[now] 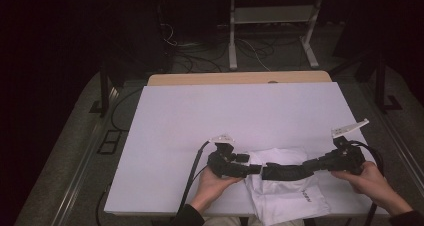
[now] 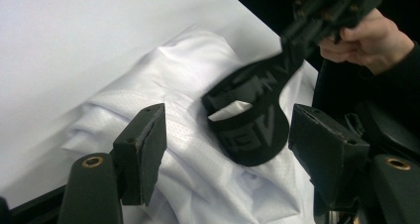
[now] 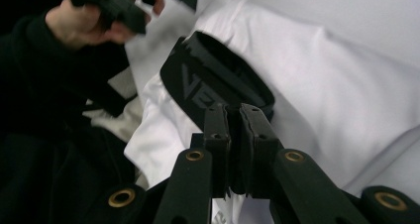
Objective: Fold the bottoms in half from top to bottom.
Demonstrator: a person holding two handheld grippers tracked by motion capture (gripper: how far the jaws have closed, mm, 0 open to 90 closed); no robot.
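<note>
We found the right claw point(image 3: 233, 116) pinching a black band point(image 3: 213, 80) over the white garment point(image 1: 285, 186) at the counter's point(image 1: 200, 116) near edge, left claw point(image 2: 228, 140) spread; next move likely calls for its grip.

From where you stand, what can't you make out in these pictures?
- Lettering on the black band: left gripper view, cut short where the band curls.
- Small print on the white garment: high view, too small to read.
- What the right hand-held gripper pinches: right gripper view, its shut jaws cover the spot; probably the band.
- The garment's near edge: high view, runs past the table and the bottom edge.
- The left hand-held gripper stands open.
</note>
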